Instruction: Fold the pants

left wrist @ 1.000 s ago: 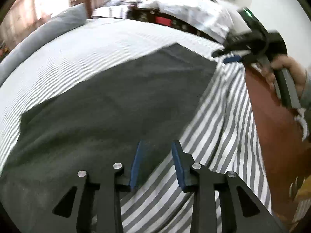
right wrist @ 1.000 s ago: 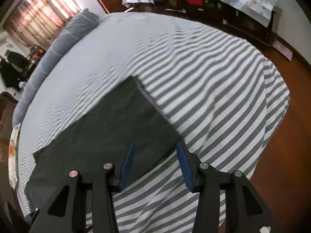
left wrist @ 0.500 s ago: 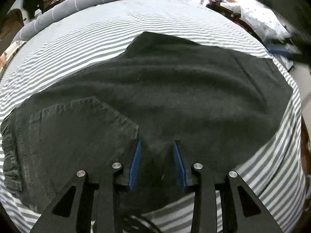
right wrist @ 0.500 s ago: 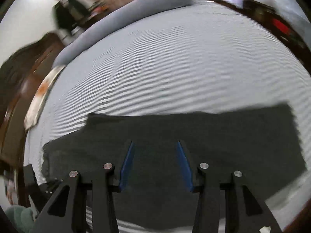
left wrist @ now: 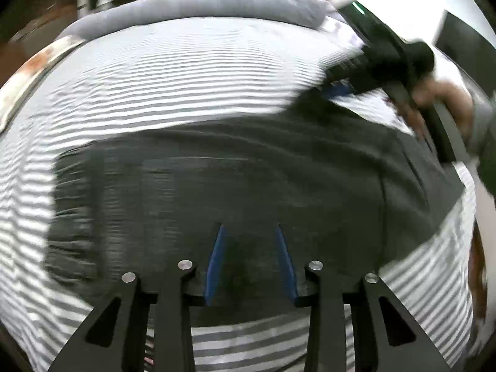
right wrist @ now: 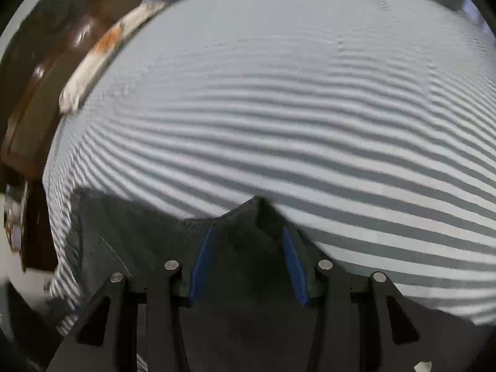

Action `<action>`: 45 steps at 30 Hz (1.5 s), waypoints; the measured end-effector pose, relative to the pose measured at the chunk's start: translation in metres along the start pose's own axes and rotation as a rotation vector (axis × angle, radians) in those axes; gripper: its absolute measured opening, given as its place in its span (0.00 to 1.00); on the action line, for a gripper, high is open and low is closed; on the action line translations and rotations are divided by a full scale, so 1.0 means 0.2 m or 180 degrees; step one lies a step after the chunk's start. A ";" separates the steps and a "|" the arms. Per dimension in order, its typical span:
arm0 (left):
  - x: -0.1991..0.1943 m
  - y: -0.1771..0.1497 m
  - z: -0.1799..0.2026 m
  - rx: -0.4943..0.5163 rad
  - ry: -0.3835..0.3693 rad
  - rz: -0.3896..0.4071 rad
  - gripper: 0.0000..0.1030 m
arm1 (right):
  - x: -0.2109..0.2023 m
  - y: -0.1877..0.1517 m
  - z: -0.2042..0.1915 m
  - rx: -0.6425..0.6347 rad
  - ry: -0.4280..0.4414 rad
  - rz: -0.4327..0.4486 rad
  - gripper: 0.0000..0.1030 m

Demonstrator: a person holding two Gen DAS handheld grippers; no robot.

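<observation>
Dark grey pants [left wrist: 235, 179] lie spread across the striped bedsheet [left wrist: 186, 71], and both views of them differ from 1 second ago: the left wrist view then showed a trouser end beside the bed's edge and the floor, and now looks across the bed toward the grey bolster [left wrist: 217, 6], with the cloth stretching from side to side. The right gripper [right wrist: 248, 232] was over a corner of the fabric near the bed's edge; now a raised peak of cloth sits between its 2 blue pads, and its jaws have just been closing, though I cannot tell whether the pads press the fabric. The left gripper [left wrist: 249, 232] hangs over the pants with its jaws partly apart and nothing pinched.
</observation>
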State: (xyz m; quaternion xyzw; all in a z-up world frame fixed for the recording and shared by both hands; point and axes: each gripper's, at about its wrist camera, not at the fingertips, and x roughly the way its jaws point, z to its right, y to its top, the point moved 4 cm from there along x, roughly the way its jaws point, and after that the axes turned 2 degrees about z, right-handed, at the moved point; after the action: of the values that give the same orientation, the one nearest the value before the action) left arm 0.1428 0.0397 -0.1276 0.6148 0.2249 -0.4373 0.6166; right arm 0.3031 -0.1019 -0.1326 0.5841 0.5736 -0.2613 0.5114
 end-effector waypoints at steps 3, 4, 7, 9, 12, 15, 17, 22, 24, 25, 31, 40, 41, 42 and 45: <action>0.02 0.02 -0.18 -0.0216 0.0221 -0.0010 0.39 | 0.04 -0.01 -0.02 -0.0131 -0.0117 0.0033 0.09; 0.03 0.01 -0.23 -0.0279 0.0304 -0.0042 0.40 | 0.04 0.00 -0.02 -0.0088 -0.0110 0.0085 0.06; 0.06 0.00 -0.35 -0.0477 0.0320 -0.0121 0.40 | -0.02 0.05 0.01 -0.0021 -0.0173 0.0347 0.03; 0.07 -0.01 -0.38 -0.0497 0.0257 -0.0109 0.39 | -0.02 0.07 0.05 0.0026 -0.0244 0.0387 0.00; 0.07 -0.05 -0.37 -0.0394 0.0322 -0.0108 0.39 | 0.05 0.12 0.09 0.0132 -0.0329 0.0383 0.00; 0.08 -0.05 -0.36 -0.0357 0.0356 -0.0132 0.39 | 0.06 0.13 0.11 0.0182 -0.0367 0.0395 0.00; 0.09 -0.04 -0.36 -0.0364 0.0361 -0.0131 0.39 | -0.01 0.12 0.14 0.0262 -0.0443 0.0492 0.11; 0.07 -0.02 -0.33 -0.0344 0.0424 -0.0114 0.41 | -0.29 -0.03 0.15 0.0580 -0.0179 0.0894 0.26; 0.04 -0.02 -0.29 -0.0316 0.0398 -0.0113 0.44 | -0.40 -0.14 0.19 0.0708 -0.0096 0.1031 0.27; 0.02 -0.02 -0.26 -0.0308 0.0356 -0.0100 0.45 | -0.47 -0.23 0.24 0.0819 -0.0040 0.1100 0.27; -0.06 0.03 -0.04 -0.0151 0.0204 0.0009 0.57 | -0.69 -0.75 0.57 0.1355 -0.0166 0.1253 0.28; 0.03 0.05 0.43 0.0178 -0.0122 -0.0154 0.58 | -0.99 -1.47 1.21 0.2539 -0.0378 0.1631 0.28; 0.04 0.05 0.48 0.0217 -0.0146 -0.0164 0.58 | -1.02 -1.54 1.27 0.2651 -0.0412 0.1688 0.28; 0.05 0.05 0.54 0.0260 -0.0182 -0.0174 0.58 | -1.04 -1.59 1.33 0.2722 -0.0437 0.1726 0.28; 0.09 0.06 0.70 0.0351 -0.0279 -0.0196 0.58 | -1.07 -1.73 1.44 0.2905 -0.0484 0.1828 0.28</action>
State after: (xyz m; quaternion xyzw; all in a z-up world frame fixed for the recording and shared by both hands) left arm 0.1253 -0.1005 -0.1162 0.6210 0.1920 -0.4943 0.5773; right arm 0.0166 -0.5087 -0.1434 0.8594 0.1807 -0.3750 0.2968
